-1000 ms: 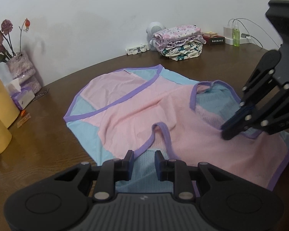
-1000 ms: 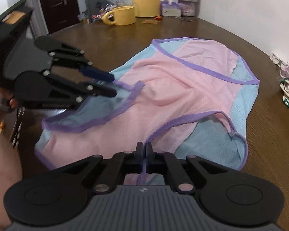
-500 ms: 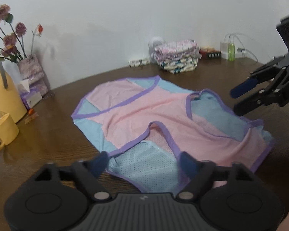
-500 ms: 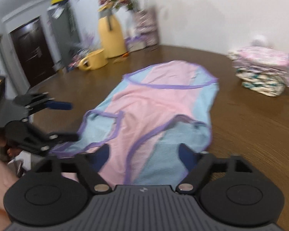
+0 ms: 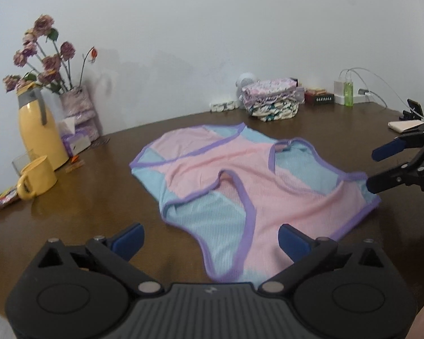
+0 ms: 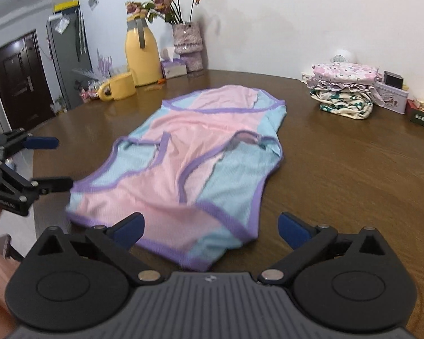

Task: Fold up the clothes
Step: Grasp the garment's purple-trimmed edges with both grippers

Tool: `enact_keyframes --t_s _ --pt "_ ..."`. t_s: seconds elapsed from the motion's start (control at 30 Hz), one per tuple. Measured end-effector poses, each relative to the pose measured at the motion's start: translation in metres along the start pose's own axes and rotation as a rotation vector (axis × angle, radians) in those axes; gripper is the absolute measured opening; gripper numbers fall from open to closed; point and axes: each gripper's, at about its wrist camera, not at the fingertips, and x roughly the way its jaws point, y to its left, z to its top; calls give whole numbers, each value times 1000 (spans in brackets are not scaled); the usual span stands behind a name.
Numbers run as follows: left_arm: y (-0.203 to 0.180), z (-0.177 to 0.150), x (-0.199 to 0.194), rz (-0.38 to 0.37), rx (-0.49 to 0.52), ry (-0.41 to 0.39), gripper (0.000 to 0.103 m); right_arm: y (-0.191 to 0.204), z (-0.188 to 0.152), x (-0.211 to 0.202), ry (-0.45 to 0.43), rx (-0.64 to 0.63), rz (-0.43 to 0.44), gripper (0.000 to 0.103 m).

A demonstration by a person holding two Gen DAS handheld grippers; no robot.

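Folding the pink vest (image 5: 257, 186) lying flat on the counter (image 5: 99, 197) goes best if both grippers, left (image 5: 210, 240) and right (image 6: 210, 233), fingers just opened wide and empty, pinch matching purple hems evenly.

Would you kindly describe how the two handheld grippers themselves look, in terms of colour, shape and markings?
Both look alike. The left gripper has a ribbed dark grey body with a small pale logo, flanked by two round black discs. Black linkage arms with silver rivets carry its fingers, tipped with dark blue pads. The right gripper matches, fingers included. Seen side-on, one arm bears small white lettering, unreadable. No cables or sleeves show.
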Motion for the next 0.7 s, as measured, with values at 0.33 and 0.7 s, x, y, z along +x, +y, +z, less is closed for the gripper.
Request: enact_keyframes --t_s 0.33,0.7 --pt "-9 -8 -4 32 5 30 98 10 -13 -13 -26 4 -38 97" --pt "6 -12 -2 14 -59 91 79 40 -3 -9 -9 -72 -10 73"
